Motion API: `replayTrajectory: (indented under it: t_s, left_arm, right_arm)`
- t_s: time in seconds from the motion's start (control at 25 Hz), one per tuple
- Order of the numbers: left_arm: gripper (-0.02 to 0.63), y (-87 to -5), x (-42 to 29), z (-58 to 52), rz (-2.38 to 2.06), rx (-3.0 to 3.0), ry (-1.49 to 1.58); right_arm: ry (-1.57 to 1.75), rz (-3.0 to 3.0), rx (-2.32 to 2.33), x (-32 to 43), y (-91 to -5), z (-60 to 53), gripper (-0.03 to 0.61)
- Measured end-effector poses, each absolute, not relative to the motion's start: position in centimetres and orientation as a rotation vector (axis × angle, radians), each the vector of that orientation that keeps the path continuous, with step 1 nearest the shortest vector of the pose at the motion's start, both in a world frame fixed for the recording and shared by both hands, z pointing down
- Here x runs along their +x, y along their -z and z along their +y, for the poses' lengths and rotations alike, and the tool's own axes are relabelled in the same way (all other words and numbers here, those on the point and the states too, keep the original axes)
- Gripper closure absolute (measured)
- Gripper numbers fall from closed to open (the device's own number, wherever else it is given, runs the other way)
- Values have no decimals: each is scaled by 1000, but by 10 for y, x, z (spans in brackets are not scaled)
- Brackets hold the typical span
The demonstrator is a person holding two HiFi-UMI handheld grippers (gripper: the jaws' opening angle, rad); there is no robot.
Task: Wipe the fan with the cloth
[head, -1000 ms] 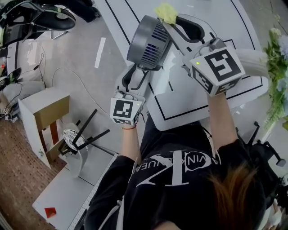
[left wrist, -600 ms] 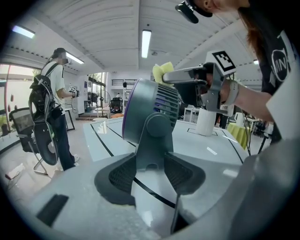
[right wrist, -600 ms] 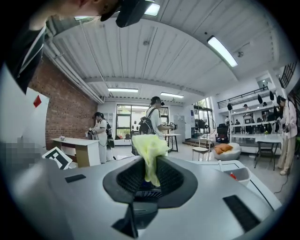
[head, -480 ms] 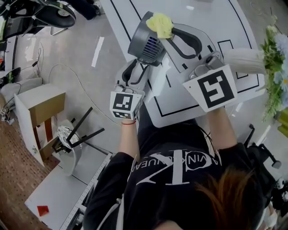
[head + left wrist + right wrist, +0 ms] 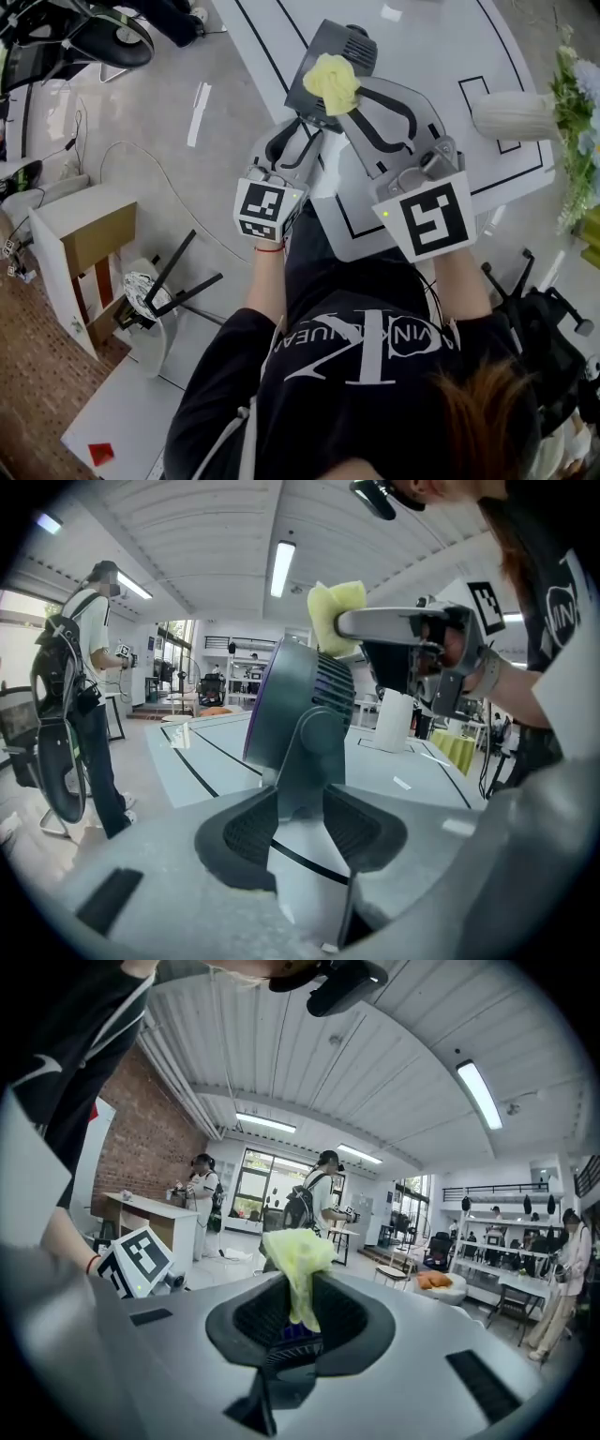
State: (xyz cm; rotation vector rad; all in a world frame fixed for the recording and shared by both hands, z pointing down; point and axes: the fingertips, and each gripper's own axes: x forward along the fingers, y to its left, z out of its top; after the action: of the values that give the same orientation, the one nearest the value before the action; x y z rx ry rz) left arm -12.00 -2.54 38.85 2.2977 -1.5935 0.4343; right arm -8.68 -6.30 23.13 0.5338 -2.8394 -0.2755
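The dark grey fan (image 5: 323, 47) stands near the white table's left edge. My right gripper (image 5: 345, 96) is shut on a bunched yellow cloth (image 5: 331, 82) and presses it onto the fan's head. In the right gripper view the cloth (image 5: 298, 1260) hangs between the jaws of the right gripper (image 5: 300, 1312), over the dark grille (image 5: 292, 1340). My left gripper (image 5: 298, 141) is at the fan's foot. In the left gripper view the fan's stand (image 5: 314, 747) sits between the closing jaws of the left gripper (image 5: 300, 803), and both pads touch it.
The table (image 5: 422, 37) bears black lines. At its right end are a white vase (image 5: 511, 114) and flowers (image 5: 577, 103). On the floor at left are a small cabinet (image 5: 89, 234) and a tipped stool (image 5: 155, 291). A person (image 5: 80, 714) stands beyond the table.
My right gripper has rolled and drawn the cloth across the fan's head, from its far edge toward me. The left gripper has stayed at the stand.
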Motion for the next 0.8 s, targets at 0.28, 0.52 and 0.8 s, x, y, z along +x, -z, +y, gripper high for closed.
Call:
replayTrajectory:
  t_s: [0.28,0.52,0.8]
  left_arm:
    - [508,-387,-130,-25,-1484,2354,-430]
    - [544,-382,-139,-35,-1479,2359,-437]
    - [568,-386,-144,-34,-1459,2352,-479]
  right_arm:
    - [327,-2798,602,-91,-240,-46,511]
    - [309,-2796,616,-89,-244,-44,511]
    - [300,-2738,480,-98,-270,-23,511]
